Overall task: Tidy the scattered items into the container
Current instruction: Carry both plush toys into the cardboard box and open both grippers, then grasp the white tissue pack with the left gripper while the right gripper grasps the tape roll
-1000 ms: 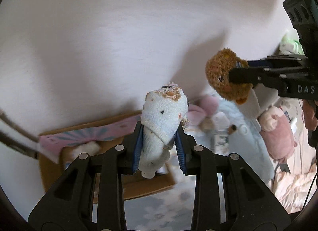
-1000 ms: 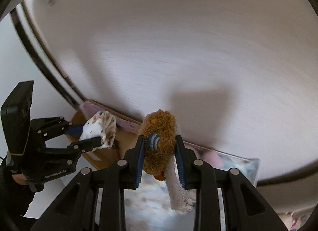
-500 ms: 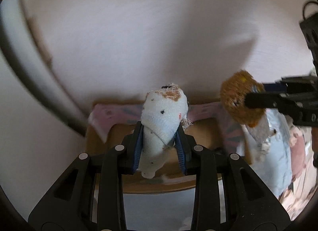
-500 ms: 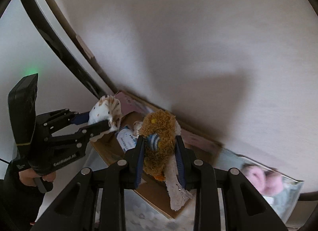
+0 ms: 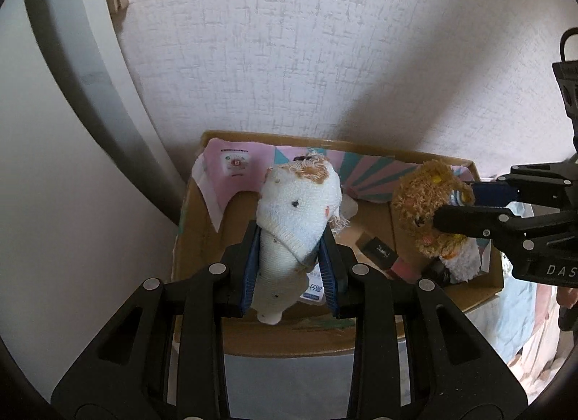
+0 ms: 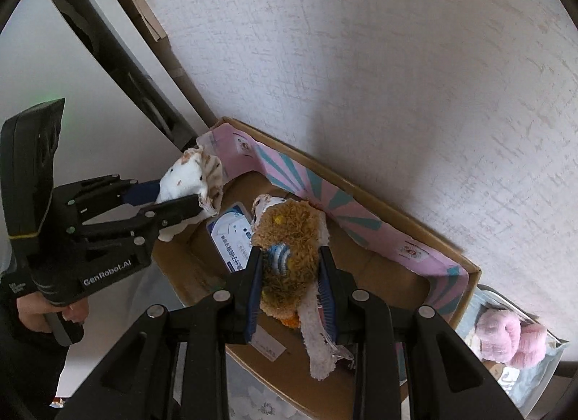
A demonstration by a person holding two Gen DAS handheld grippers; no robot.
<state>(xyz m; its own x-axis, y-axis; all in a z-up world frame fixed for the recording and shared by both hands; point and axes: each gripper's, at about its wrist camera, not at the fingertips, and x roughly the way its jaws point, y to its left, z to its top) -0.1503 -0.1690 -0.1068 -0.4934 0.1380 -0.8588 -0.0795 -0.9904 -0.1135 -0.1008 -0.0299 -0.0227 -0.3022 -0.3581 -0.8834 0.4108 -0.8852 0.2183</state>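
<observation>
White speckled sock (image 5: 296, 225); brown fuzzy sock (image 6: 289, 261); pink-teal striped liner (image 5: 368, 174).

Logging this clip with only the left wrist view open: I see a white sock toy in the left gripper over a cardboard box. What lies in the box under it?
Observer: The right wrist view shows a white-and-blue packet flat on the floor of the cardboard box, mostly hidden from you by the white sock toy.
Operator: Is the right gripper's brown plush toy over the box too?
Observer: Yes. The right gripper is shut on the brown plush toy above the box's middle, its white tail hanging down.
Operator: Anything left outside the box?
Observer: Pink fluffy items sit in a clear bag just past the box's far end.
</observation>
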